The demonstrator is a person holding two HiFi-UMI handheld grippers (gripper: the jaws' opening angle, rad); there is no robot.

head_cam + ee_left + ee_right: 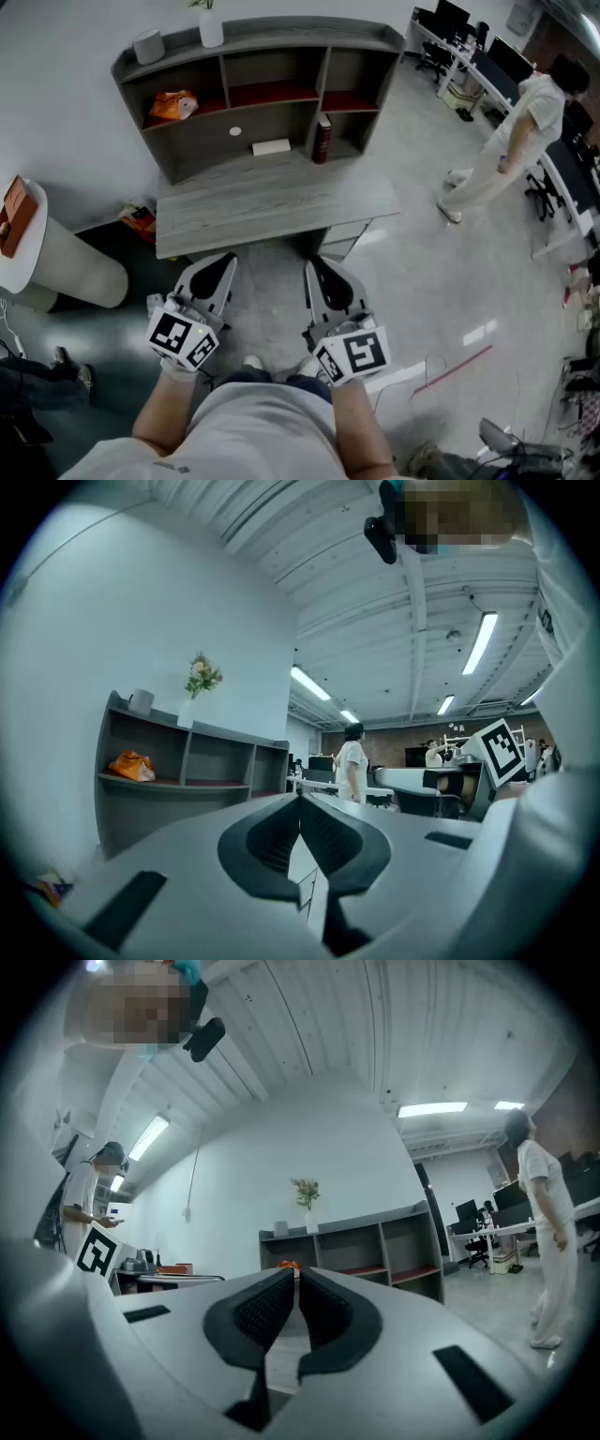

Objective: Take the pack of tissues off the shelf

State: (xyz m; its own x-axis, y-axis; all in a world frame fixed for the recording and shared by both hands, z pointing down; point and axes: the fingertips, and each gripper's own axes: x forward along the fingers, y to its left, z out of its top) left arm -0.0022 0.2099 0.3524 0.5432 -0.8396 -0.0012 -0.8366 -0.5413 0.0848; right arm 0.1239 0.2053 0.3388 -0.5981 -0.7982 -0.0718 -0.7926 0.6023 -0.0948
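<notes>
The left gripper [223,264] and right gripper [316,270], clenched empty, hang before a desk [272,202] fronting the pack of tissues [271,147].

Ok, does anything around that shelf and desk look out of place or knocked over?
One thing: a colourful packet seems to lie on the floor at the left end of the desk, as if dropped. On the shelf, the white pack, orange bag and vase sit in order.
</notes>
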